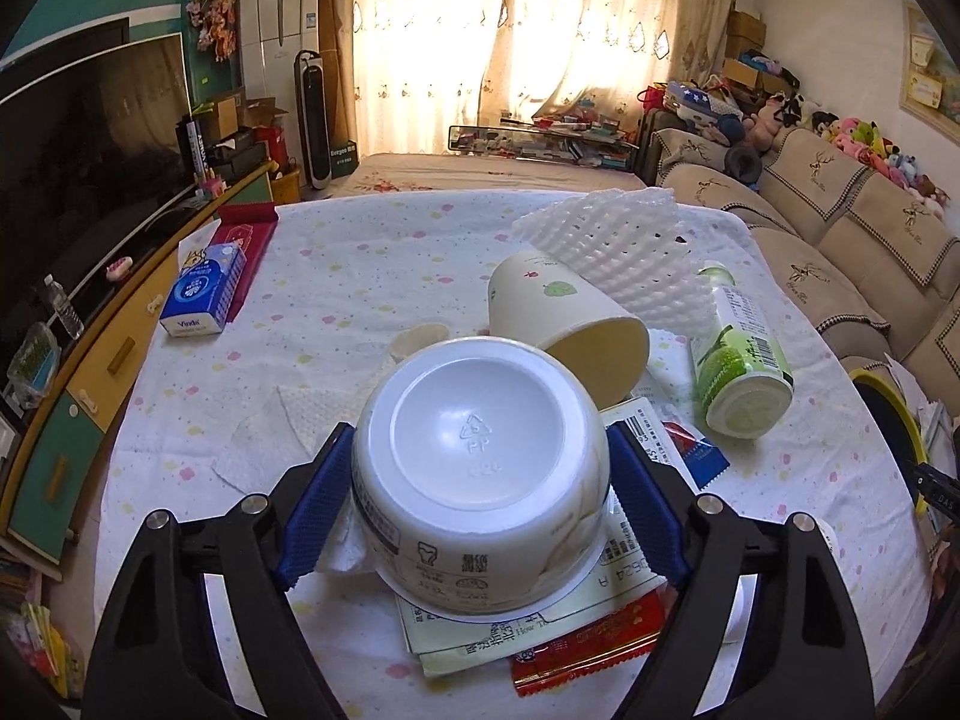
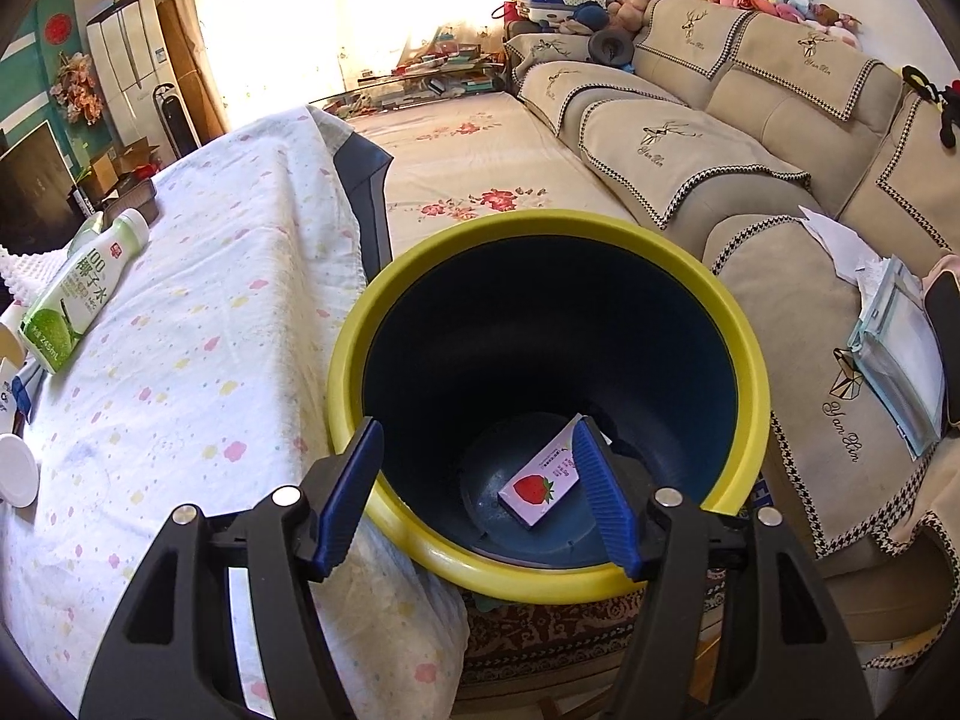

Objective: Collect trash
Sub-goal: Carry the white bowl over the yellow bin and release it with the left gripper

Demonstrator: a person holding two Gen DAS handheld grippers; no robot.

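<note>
A white plastic bowl (image 1: 480, 474) lies upside down on papers and a red wrapper (image 1: 594, 642) on the cloth-covered table (image 1: 360, 252). My left gripper (image 1: 477, 429) has its blue pads against the bowl's two sides. Behind the bowl lie a tipped paper cup (image 1: 564, 318), a white foam net (image 1: 618, 246), a green drink bottle (image 1: 741, 360) and tissue paper (image 1: 282, 426). My right gripper (image 2: 478, 423) hangs open over the yellow-rimmed bin (image 2: 540, 222), nothing between its fingers. A strawberry carton (image 2: 540, 486) lies at the bin's bottom.
A blue tissue box (image 1: 201, 294) and a red box (image 1: 246, 234) sit at the table's left. The bin stands between the table's right edge and a beige sofa (image 2: 750, 120). The bottle (image 2: 78, 294) and a white lid (image 2: 15, 468) show at the right wrist view's left.
</note>
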